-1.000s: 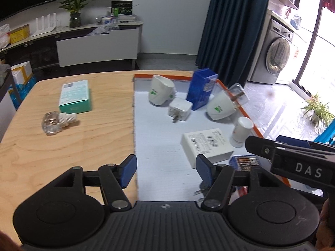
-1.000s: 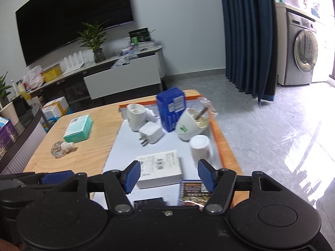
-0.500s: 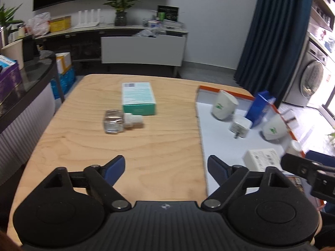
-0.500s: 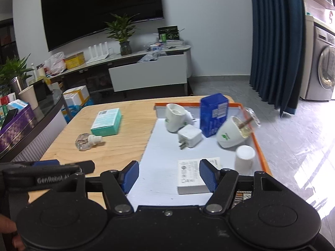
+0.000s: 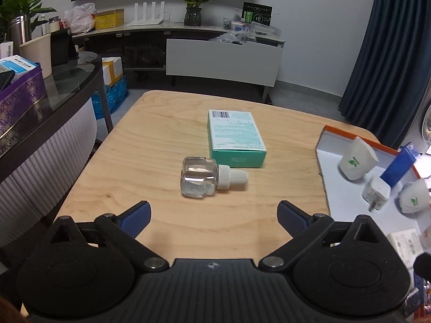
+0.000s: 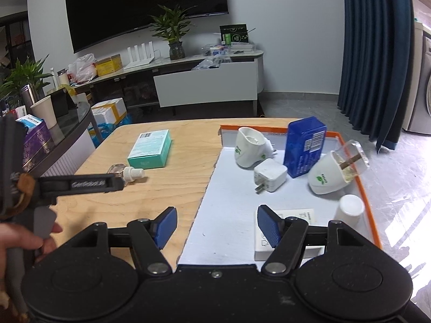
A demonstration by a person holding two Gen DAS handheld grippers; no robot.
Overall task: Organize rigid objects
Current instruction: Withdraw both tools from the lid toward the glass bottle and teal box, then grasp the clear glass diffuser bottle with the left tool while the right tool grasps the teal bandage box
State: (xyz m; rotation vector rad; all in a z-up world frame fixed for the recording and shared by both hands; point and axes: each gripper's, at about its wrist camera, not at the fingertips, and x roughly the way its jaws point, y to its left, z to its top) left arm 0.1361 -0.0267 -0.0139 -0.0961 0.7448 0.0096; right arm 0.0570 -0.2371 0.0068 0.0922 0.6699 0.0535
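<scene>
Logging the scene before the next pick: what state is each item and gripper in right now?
left gripper: open wide, having just been opening, nothing between its fingers
right gripper: open, empty
clear bottle: on its side on the wood, capped
teal box: flat on the wood
blue box: standing in the tray, leaning
white charger: lying in tray, prongs exposed
flat white box: lying in tray

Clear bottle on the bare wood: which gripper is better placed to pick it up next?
Left. The left gripper faces the clear bottle, jaws just opened wide and empty. The right gripper points at the tray.
</scene>
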